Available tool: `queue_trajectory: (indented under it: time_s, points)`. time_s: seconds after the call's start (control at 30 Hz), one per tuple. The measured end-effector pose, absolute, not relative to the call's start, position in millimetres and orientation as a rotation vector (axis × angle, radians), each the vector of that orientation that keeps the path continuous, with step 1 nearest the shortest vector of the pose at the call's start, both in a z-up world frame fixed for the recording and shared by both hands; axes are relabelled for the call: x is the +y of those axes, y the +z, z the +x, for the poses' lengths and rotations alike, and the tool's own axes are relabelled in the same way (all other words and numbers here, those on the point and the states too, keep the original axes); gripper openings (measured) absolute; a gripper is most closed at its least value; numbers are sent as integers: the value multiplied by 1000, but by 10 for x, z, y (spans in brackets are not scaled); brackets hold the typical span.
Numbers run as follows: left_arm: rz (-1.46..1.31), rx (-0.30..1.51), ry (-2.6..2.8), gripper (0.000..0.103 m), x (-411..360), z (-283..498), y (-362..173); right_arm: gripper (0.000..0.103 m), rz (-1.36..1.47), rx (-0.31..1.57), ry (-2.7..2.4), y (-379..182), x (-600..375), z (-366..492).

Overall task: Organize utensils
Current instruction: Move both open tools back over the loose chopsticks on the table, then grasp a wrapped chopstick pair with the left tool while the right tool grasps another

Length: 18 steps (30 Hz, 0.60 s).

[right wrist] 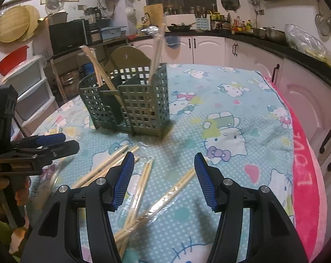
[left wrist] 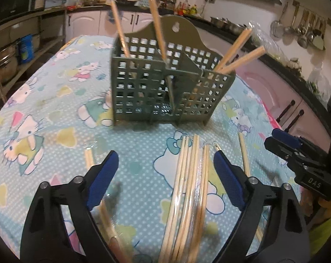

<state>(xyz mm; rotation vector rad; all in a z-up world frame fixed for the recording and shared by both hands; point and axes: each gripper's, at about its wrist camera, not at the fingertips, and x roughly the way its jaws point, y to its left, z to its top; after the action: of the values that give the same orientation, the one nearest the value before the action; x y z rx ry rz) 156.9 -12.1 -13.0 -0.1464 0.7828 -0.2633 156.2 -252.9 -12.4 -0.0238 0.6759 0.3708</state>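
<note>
A grey-green slotted utensil holder stands on the table with several wrapped wooden chopsticks leaning in its compartments; it also shows in the right wrist view. A loose bundle of chopsticks lies on the cloth in front of it, between the fingers of my left gripper, which is open and empty above them. My right gripper is open and empty over other loose chopsticks. The right gripper shows at the right edge of the left wrist view.
The table wears a blue Hello Kitty cloth with a pink towel along its right edge. Single chopsticks lie at the left and right of the bundle. Kitchen cabinets and counters surround the table.
</note>
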Motion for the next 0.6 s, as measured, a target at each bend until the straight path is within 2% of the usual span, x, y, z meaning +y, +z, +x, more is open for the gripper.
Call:
queue_trajectory:
  time_s: [0.07, 0.13, 0.3, 0.37, 0.43, 0.53, 0.6]
  points:
    - [-135, 799, -272, 66, -177, 1636, -144, 55, -24, 692, 360, -139, -2552, 1589]
    - [-116, 814, -275, 63, -233, 1705, -160, 55, -24, 705, 355, -160, -2569, 1612]
    - [-96, 866, -289, 47, -325, 1869, -213, 54, -19, 734, 355, -195, -2584, 1688]
    - [-88, 883, -299, 34, -356, 1932, -243, 46, -20, 747, 360, -215, -2585, 1730]
    - [-79, 905, -306, 26, -387, 1997, -281, 43, -14, 762, 376, -248, -2575, 1769]
    - [-66, 925, -314, 20, -410, 2054, -341, 37, -3, 808, 402, -324, -2535, 1852]
    - [-63, 938, -315, 20, -415, 2087, -377, 32, 4, 836, 422, -371, -2493, 1902]
